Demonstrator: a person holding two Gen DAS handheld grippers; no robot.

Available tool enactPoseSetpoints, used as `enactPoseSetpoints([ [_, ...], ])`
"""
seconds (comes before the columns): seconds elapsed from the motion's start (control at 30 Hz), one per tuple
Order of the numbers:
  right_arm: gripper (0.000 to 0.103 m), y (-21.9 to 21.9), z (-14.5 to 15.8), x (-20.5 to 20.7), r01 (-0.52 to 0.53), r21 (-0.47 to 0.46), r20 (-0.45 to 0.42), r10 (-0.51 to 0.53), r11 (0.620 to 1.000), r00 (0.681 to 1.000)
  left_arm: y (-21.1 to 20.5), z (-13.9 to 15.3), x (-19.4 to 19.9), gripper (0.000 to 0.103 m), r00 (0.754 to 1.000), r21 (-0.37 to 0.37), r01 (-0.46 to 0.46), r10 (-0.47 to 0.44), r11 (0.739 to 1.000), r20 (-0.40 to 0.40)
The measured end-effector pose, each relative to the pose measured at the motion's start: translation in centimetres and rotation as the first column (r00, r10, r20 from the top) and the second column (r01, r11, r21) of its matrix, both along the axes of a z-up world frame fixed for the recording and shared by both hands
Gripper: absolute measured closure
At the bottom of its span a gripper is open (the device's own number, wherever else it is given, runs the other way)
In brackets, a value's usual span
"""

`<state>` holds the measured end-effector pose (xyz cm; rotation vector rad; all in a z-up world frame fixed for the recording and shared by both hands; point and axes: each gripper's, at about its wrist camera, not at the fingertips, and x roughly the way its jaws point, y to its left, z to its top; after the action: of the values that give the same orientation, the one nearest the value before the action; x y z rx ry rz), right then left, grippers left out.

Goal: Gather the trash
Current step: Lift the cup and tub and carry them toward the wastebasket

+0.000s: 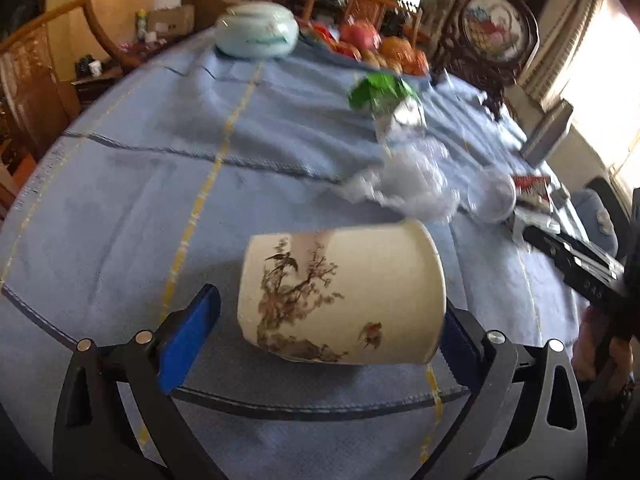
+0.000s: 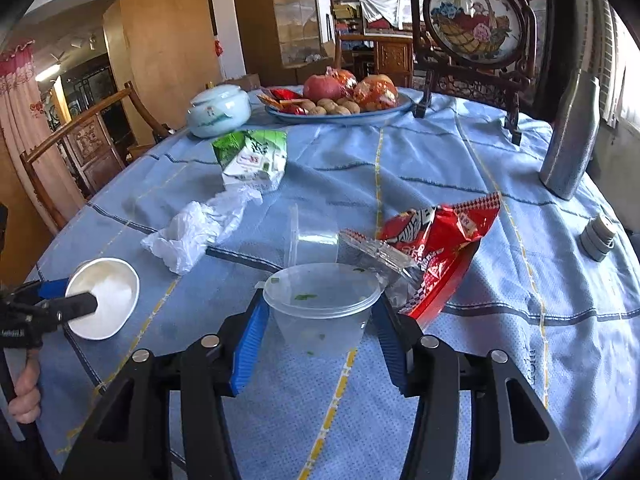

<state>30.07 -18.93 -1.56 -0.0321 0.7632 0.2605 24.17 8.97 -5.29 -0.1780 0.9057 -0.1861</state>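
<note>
Two blue-padded fingers of the left gripper (image 1: 320, 336) stand wide around a paper cup (image 1: 342, 296) lying on its side at lower centre on the blue tablecloth (image 1: 140, 184); whether they pinch it I cannot tell. In the right wrist view, the right gripper (image 2: 318, 344) clasps a clear plastic tub (image 2: 322, 308) at lower centre, wooden chairs (image 2: 80, 148) at left.

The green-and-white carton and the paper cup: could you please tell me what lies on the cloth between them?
A crumpled white plastic bag lies between carton and cup, clearest in the right wrist view.
</note>
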Motion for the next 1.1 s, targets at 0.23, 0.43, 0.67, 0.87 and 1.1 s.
enactPoseSetpoints([
  [0.23, 0.050, 0.5, 0.5, -0.7, -0.023, -0.010, 0.039, 0.024, 1.000, 0.999, -1.0, 1.2, -1.6, 0.023, 0.994, 0.054, 0.018, -0.024, 0.998, 0.102],
  [0.43, 0.050, 0.1, 1.1, -1.1, -0.023, 0.018, 0.062, 0.022, 1.000, 0.998, -0.7, 2.6, -3.3, 0.023, 0.981, 0.064, -0.029, 0.016, 0.998, 0.194],
  [0.67, 0.050, -0.3, 1.9, -1.9, -0.035, 0.060, 0.092, 0.029, 0.998, 0.995, 0.4, 4.5, -5.7, 0.023, 0.970, 0.062, -0.098, 0.082, 0.993, 0.227],
  [0.87, 0.050, -0.5, 2.7, -3.0, -0.062, 0.101, 0.135, 0.048, 0.993, 0.990, 1.2, 6.1, -8.3, 0.023, 0.959, 0.073, -0.155, 0.132, 0.985, 0.249],
  [1.1, 0.050, -0.8, 3.8, -4.8, -0.097, 0.167, 0.178, 0.067, 0.981, 0.982, 2.9, 7.7, -12.5, 0.023, 0.938, 0.095, -0.224, 0.188, 0.970, 0.292],
])
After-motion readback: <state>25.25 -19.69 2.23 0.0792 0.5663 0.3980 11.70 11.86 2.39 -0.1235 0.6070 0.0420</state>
